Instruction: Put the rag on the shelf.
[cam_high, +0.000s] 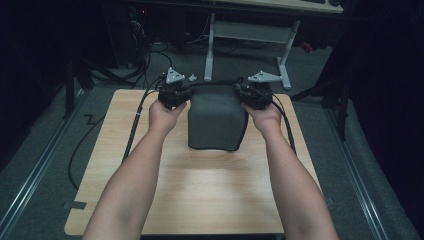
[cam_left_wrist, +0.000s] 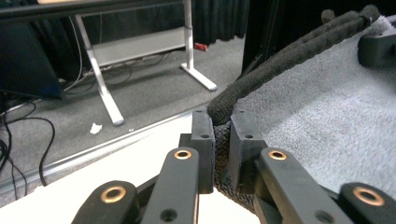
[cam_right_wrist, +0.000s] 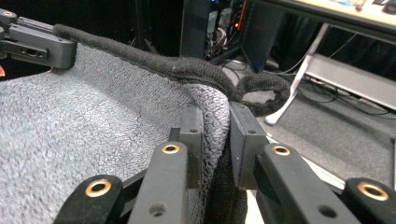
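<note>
Grey towel (cam_high: 216, 122), hanging stretched between the two grippers over the table's (cam_high: 150, 200) far edge, its top hem running left to right. Left gripper (cam_left_wrist: 222, 140) and right gripper (cam_right_wrist: 215, 140) are each clenching a top corner, equally near.

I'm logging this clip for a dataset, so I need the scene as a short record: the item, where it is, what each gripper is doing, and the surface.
item: grey towel with a dark corded edge
position: held up by its far edge, the rest draping to the table
left gripper: shut on one top corner
right gripper: shut on the other top corner, near a small loop
surface: light wooden table
</note>
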